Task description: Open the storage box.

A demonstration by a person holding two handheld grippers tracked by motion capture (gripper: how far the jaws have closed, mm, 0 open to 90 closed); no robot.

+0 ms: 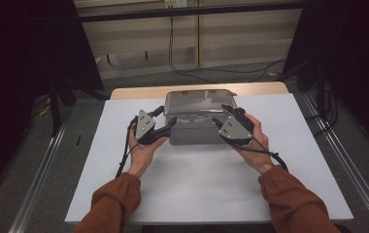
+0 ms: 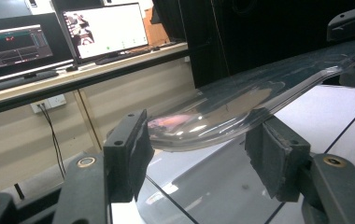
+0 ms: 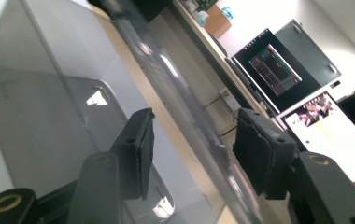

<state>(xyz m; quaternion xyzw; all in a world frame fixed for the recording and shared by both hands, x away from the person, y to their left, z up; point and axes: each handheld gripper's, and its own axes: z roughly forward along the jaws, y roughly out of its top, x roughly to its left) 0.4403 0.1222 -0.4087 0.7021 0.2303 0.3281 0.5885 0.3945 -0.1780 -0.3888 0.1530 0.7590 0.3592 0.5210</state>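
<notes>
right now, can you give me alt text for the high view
A person's two hands hold a claw at each end of a clear plastic box with a lid, on a white table: left claw, right claw.

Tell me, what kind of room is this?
Probably a lab or recording workspace: computer monitors on a bench, dark curtains around a white-covered table, and loose cables on the floor.

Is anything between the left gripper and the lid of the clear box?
Nothing visible. In the left gripper view the lid's edge already lies between the jaws of the left gripper, with small gaps at the pads. The right gripper sits at the lid's other end.
</notes>
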